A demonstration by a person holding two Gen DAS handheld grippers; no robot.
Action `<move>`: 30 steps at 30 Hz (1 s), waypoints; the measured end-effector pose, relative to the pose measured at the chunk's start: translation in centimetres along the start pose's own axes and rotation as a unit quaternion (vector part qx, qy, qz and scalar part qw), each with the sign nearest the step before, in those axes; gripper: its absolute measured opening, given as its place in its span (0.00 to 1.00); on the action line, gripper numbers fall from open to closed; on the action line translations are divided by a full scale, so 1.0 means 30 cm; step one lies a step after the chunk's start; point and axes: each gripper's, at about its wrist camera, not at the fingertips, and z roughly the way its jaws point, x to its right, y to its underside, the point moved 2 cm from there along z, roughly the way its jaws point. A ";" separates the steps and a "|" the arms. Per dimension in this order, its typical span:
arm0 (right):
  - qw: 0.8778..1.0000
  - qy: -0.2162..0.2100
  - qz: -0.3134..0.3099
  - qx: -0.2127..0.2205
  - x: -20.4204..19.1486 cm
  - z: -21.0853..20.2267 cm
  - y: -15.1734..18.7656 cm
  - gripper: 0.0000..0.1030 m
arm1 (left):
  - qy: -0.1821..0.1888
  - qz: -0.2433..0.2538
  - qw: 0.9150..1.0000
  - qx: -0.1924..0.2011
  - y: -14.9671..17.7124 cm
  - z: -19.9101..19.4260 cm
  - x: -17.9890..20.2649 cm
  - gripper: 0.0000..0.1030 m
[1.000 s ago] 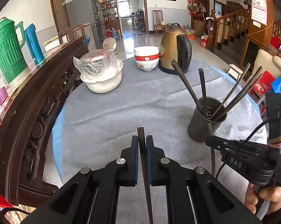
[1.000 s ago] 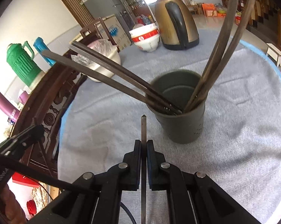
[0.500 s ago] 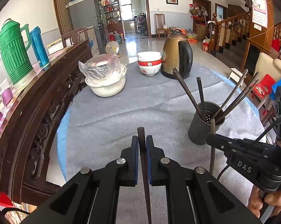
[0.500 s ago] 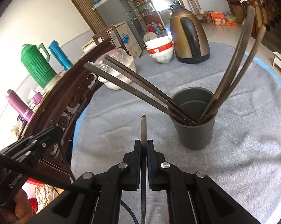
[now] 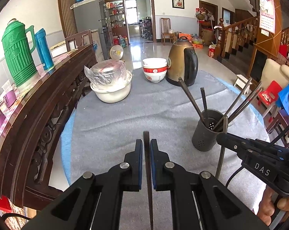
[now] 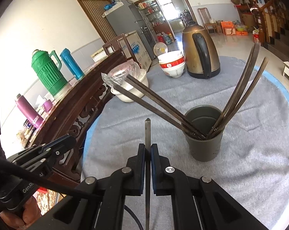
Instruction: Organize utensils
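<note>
A dark grey utensil holder [image 5: 206, 132] stands on the grey table cover and holds several dark chopsticks [image 5: 190, 99]. It also shows in the right wrist view [image 6: 204, 134]. My left gripper [image 5: 146, 143] is shut on one dark chopstick [image 5: 146, 136], held above the cloth to the left of the holder. My right gripper [image 6: 148, 147] is shut on another chopstick [image 6: 147, 130], left of and in front of the holder. The right gripper also shows in the left wrist view [image 5: 223, 137], close in front of the holder, with its chopstick [image 5: 222, 143] upright.
A bronze kettle [image 5: 182, 65], stacked red and white bowls [image 5: 154, 70] and a white pot with a plastic-wrapped lid [image 5: 111, 84] stand at the table's far side. A carved dark wooden rail [image 5: 39, 103] runs along the left. Green and blue flasks [image 5: 17, 51] stand behind it.
Both grippers have risen and pulled back from the holder, still shut on their chopsticks. The holder looks smaller and farther in both views.
</note>
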 end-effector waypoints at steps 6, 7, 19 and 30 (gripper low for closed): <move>1.000 -0.005 -0.001 0.026 -0.005 -0.065 -0.025 0.06 | 0.030 -0.019 0.999 0.010 -0.033 -0.039 -0.040 0.07; 0.999 -0.005 -0.002 0.031 -0.008 -0.078 -0.030 0.06 | 0.036 -0.025 0.999 0.012 -0.039 -0.046 -0.054 0.07; 1.000 0.001 -0.001 0.028 0.007 -0.084 -0.025 0.06 | 0.115 -0.089 0.980 -0.134 -0.039 0.244 -0.284 0.13; 1.000 0.014 -0.008 0.022 0.000 -0.099 -0.005 0.06 | 0.097 -0.076 0.949 -0.290 0.012 0.735 -0.229 0.14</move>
